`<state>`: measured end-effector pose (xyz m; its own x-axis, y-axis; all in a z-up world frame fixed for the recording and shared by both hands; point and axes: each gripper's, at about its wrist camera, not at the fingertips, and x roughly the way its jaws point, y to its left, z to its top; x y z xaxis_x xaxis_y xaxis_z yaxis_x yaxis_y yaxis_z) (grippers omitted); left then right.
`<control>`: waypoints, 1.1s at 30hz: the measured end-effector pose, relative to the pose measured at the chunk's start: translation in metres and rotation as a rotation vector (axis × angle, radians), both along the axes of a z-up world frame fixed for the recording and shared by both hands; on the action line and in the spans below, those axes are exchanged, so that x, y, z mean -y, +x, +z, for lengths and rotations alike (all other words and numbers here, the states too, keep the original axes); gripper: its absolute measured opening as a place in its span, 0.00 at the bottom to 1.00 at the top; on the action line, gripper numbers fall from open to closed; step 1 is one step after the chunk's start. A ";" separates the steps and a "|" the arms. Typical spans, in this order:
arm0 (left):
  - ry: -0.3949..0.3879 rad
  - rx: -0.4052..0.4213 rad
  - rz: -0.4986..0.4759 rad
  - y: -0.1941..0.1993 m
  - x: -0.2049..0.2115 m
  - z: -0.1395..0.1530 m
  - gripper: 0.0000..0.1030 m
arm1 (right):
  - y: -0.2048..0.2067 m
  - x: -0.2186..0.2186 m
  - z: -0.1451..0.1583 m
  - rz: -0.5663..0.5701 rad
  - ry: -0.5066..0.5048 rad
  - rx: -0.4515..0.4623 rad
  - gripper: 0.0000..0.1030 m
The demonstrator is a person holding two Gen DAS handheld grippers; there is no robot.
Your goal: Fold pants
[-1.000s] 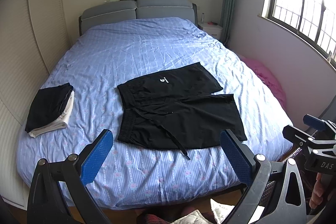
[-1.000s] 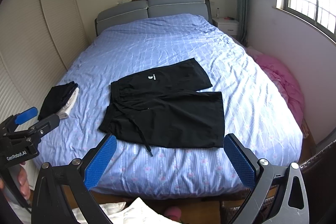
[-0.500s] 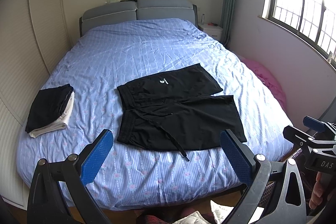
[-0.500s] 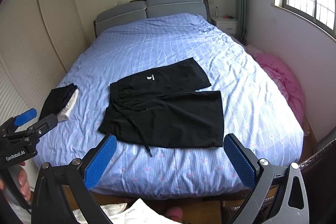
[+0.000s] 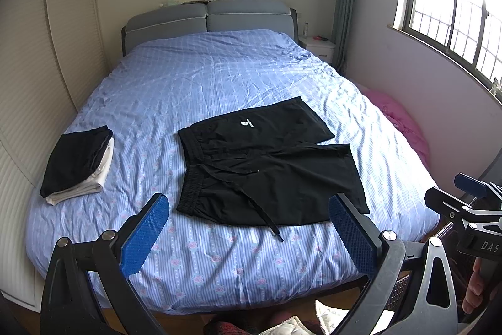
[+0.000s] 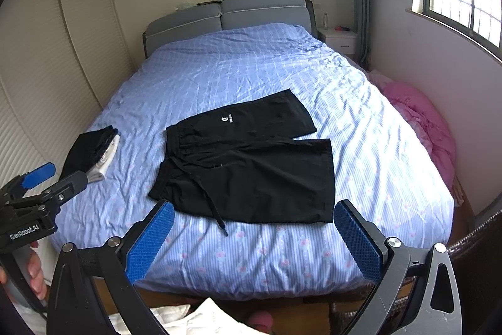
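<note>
**Clerk:** Tongs, two pairs. Left gripper (image 5: 248,233): jaws spread wide, blue pads bare, nothing held. Right gripper (image 6: 252,236): likewise spread, likewise empty. Both held off the foot of the bed (image 5: 219,77), short of the mattress edge.

**Checker:** Location of shorts?

**Clerk:** Shorts (image 5: 269,171), black, laid flat on the blue striped cover, near half of the bed, roughly centre. Waistband toward 9 o'clock, leg hems toward 3 o'clock. Far leg angled toward 1 o'clock, small white logo on it. Drawstring (image 5: 266,218) trailing from the waist toward 6 o'clock, loose on the cover.

**Checker:** Other stock?

**Clerk:** Stack (image 5: 78,162) of folded clothes, black over white, at 9 o'clock, well apart from the shorts. Pink bedding (image 6: 420,121) off the bed's edge at 3 o'clock.

**Checker:** Progress?

**Clerk:** Nil visible. No crease made, legs still splayed apart, no contact with the cloth. Judged as the very start. Outstanding: reach in, pinch one leg at waist and hem, lay it over the other, then fold hems to waist. Drawstring likely to need tucking in.
</note>
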<state>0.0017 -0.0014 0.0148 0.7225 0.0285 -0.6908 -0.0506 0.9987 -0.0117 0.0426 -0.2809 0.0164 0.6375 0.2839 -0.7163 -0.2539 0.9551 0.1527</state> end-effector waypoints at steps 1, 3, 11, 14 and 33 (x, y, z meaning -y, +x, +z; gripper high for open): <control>0.000 0.001 0.001 0.000 0.000 0.000 1.00 | 0.000 0.000 0.000 0.000 0.000 0.001 1.00; 0.001 0.001 0.001 0.000 0.000 0.000 1.00 | 0.000 0.000 0.000 0.000 0.000 0.001 1.00; 0.006 0.015 0.005 -0.002 0.002 0.002 1.00 | -0.001 0.001 0.005 0.003 0.004 0.017 1.00; 0.009 0.019 0.006 -0.003 0.003 0.002 1.00 | -0.003 0.002 0.006 0.007 0.005 0.025 1.00; 0.067 -0.021 0.062 0.007 -0.015 -0.018 1.00 | 0.014 -0.011 -0.026 0.007 0.033 -0.046 1.00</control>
